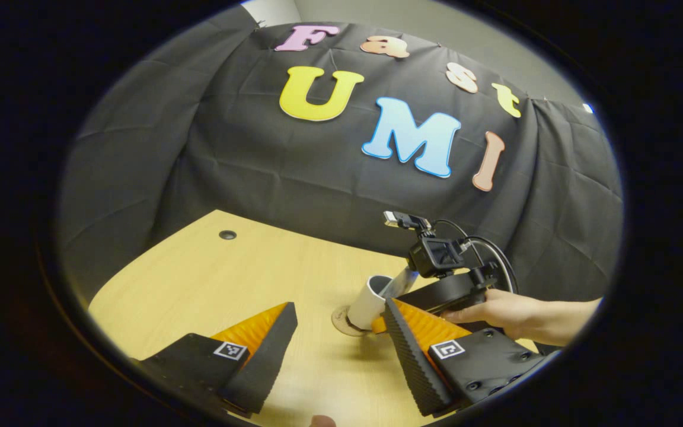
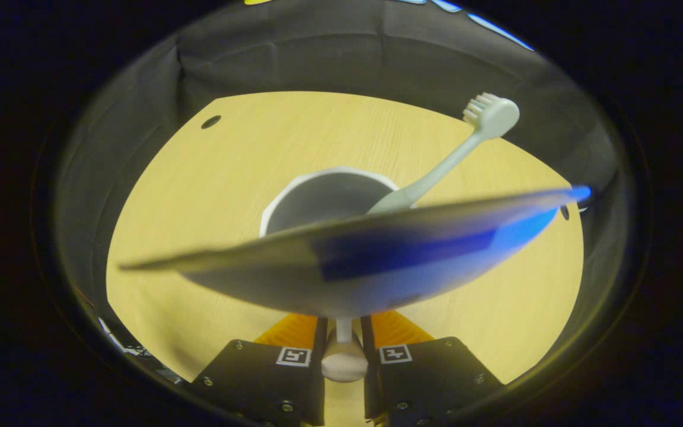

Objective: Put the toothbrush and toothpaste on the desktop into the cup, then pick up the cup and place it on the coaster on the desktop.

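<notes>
Wooden desk (image 1: 211, 279), black cloth wall behind. Toothbrush (image 2: 436, 172) already in the cup (image 2: 318, 198). Toothpaste (image 2: 371, 261) pinched by the right gripper (image 2: 344, 332), above the cup, not in yet. Left gripper (image 1: 335, 350) spread wide, empty. Cup seemingly on the coaster (image 1: 341, 323).

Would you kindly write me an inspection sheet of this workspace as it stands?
Surface: wooden desktop with a small dark hole.
Job's things: white cup stands on the coaster; toothbrush leans in the cup, head up; toothpaste held crosswise above the cup.
Clutter: nothing seen.
Grippers: left claw open, holding nothing; right claw shut on the toothpaste near its cap, a hand holding it.
Cables: black cables loop on the right claw's camera mount.
Surroundings: black cloth wall.
</notes>
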